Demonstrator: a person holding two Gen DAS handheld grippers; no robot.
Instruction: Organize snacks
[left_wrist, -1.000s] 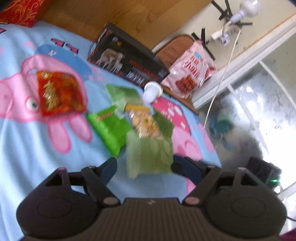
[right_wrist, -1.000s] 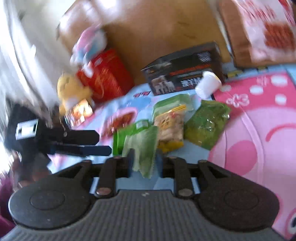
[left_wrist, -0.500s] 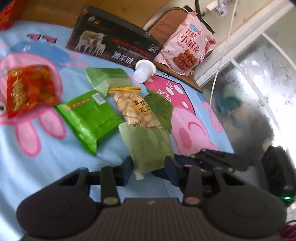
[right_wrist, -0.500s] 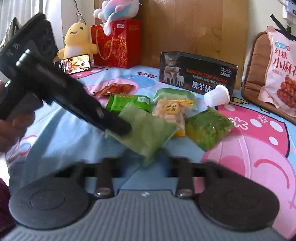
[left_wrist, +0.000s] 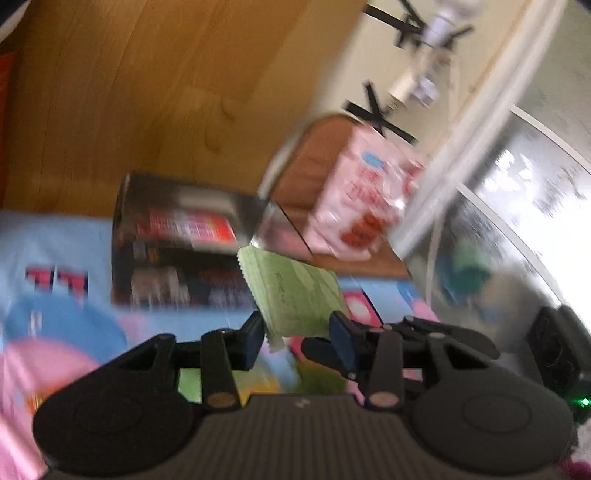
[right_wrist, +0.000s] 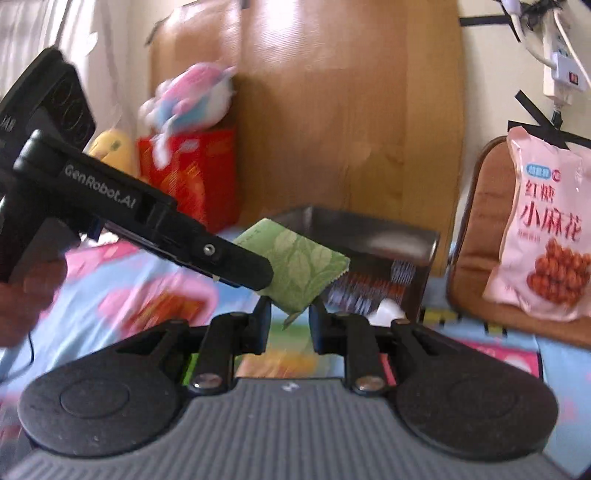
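A pale green, leaf-printed snack packet (left_wrist: 295, 291) hangs in the air above the bed, in front of an open black box (left_wrist: 177, 254). My left gripper (left_wrist: 297, 332) is shut on its lower edge. In the right wrist view the same packet (right_wrist: 306, 266) sits just over my right gripper (right_wrist: 290, 317), which is shut on its bottom corner. The left gripper (right_wrist: 255, 271) reaches in from the left and clamps the packet's side. One of the right gripper's fingers (left_wrist: 454, 338) shows behind the left one.
The black box (right_wrist: 369, 251) stands against a wooden headboard (right_wrist: 332, 110). A pink snack bag (right_wrist: 546, 229) leans on a brown chair cushion (right_wrist: 476, 221). A red gift bag (right_wrist: 184, 173) and plush toys are at the left. Blurred snacks and a white cup (right_wrist: 388, 310) lie below.
The left jaws closed on the green packet, and the right gripper took its corner. Both grippers then lifted it off the bed toward the black box.
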